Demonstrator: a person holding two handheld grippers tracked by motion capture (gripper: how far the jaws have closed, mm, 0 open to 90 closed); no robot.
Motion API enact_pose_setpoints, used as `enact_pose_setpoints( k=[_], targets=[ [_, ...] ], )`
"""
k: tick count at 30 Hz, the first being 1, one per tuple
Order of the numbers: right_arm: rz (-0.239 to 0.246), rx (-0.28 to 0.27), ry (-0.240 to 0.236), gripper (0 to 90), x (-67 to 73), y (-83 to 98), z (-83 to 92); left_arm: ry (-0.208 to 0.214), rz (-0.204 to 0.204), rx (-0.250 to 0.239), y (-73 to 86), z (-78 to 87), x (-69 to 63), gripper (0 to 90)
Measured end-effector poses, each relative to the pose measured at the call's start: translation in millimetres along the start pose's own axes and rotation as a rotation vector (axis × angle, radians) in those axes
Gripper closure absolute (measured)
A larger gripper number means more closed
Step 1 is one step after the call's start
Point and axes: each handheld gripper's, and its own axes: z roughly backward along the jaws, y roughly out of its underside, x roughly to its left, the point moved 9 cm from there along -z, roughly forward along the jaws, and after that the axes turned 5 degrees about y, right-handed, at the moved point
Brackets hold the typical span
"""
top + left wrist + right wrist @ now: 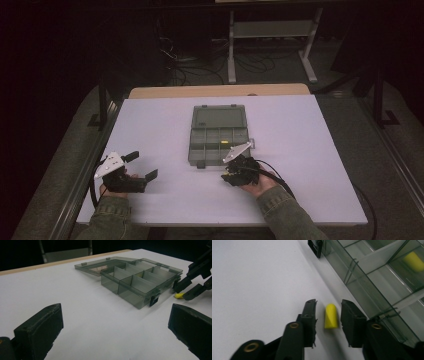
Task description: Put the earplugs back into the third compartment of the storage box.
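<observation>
A small yellow plug (330,316) lies on the white table just outside the front wall of a clear grey compartment box (219,135), whose lid is folded back. My right gripper (328,315) is lowered around the plug, one jaw on each side with a narrow gap to each pad, so it is open. The left gripper view shows that gripper (190,288) with the plug (178,295) at its tips. A second yellow plug (413,261) rests inside a box compartment (224,142). My left gripper (142,165) sits at the near left, jaws wide open (115,327) and empty.
The white table (310,165) has a wooden strip along its far edge. Beyond it stand a metal frame (270,40) and loose cables on a dark floor. The right gripper's cable (280,177) trails toward the near right.
</observation>
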Motion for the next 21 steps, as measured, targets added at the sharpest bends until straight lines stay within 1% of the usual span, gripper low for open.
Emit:
enact_pose_setpoints(
  k=[3,5,11,13,21],
  targets=[
    [0.000,0.004,0.004,74.4,-0.3,0.4,-0.9,0.000,0.000,0.000,0.0,-0.1,0.0,0.0],
    [0.000,0.004,0.007,77.9,-0.6,0.4,-1.0,0.000,0.001,-0.001,0.0,-0.1,0.0,0.0],
    [0.004,-0.011,0.002,79.6,-0.2,-1.3,1.4,0.000,0.001,-0.001,-0.1,0.0,0.0,0.0],
    [-0.007,-0.015,-0.004,79.7,0.6,-2.6,3.6,0.000,0.001,-0.001,0.0,0.0,0.0,0.0],
    [-0.020,-0.045,-0.019,79.8,-0.8,-9.0,15.2,0.001,0.000,0.000,0.1,-0.1,-0.1,0.0]
  ],
)
